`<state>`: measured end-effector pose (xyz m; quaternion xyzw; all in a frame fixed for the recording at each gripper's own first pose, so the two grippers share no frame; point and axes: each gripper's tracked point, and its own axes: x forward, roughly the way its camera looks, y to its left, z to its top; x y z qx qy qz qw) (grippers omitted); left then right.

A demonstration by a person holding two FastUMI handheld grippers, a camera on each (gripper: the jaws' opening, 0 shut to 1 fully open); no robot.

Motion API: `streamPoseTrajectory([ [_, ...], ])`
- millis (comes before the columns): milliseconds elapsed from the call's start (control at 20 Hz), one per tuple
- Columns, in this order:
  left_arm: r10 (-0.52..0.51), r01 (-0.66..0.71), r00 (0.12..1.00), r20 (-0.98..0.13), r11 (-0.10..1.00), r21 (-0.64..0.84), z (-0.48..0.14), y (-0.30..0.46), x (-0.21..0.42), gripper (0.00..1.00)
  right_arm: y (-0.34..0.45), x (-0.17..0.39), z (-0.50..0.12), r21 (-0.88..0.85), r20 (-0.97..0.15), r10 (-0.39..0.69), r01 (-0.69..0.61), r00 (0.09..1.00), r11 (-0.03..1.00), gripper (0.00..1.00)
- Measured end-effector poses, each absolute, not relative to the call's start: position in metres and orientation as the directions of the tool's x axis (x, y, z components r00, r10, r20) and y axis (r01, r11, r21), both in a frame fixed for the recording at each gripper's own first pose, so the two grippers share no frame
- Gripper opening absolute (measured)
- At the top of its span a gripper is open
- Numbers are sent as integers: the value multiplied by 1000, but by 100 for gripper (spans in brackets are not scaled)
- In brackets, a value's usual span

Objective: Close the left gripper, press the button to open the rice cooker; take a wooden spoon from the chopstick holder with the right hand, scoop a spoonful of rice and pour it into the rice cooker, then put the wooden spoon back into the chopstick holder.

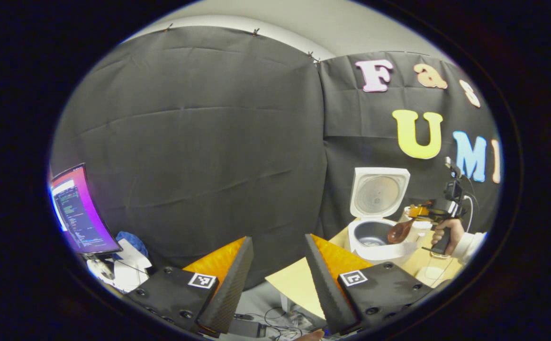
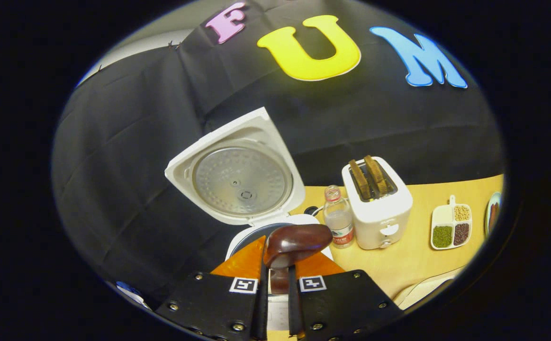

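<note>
1. Nearest the lens in the right gripper view: right tongs (image 2: 275,303) pinching the handle of the wooden spoon (image 2: 296,241), both fingers pressed against it, bowl of the spoon turned up and forward.
2. Just beyond the spoon's bowl: rice cooker (image 2: 256,199), lid standing open, ribbed metal inner plate facing the camera, rim of the pot partly hidden behind the spoon.
3. Right of the cooker on the tabletop (image 2: 412,260): a small water bottle (image 2: 339,220), then a white toaster (image 2: 377,201) with two brown slices upright in its slots.
4. Further right: a white divided dish (image 2: 451,226) with separate grains in its compartments, and the edge of a plate (image 2: 492,213) at the border.
5. Nearest the lens in the left gripper view: left tongs (image 1: 277,279) spread wide, nothing between the fingers, held off the near corner of the tabletop (image 1: 299,284).
6. Farther off in that view: rice cooker (image 1: 377,213) with lid raised, wooden spoon (image 1: 401,231) hanging over the pot's rim, held by the right tongs (image 1: 420,215) with a hand (image 1: 448,234) around the grip.
7. Far left in that view: a lit monitor (image 1: 81,210), with white and blue cloth (image 1: 130,258) heaped beside it.
</note>
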<state>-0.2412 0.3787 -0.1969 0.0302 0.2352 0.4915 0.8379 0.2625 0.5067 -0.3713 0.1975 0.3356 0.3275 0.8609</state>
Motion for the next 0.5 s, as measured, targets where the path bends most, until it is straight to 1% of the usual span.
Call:
streamPoseTrajectory([
  [250,812,-794,466,-352,559,237,-190,373,-250,76,454,248,-345,617,-438,674,-347,595,707,18],
  [500,750,-754,558,-355,637,160,-196,363,-245,77,384,220,-311,632,-441,636,-284,633,721,18],
])
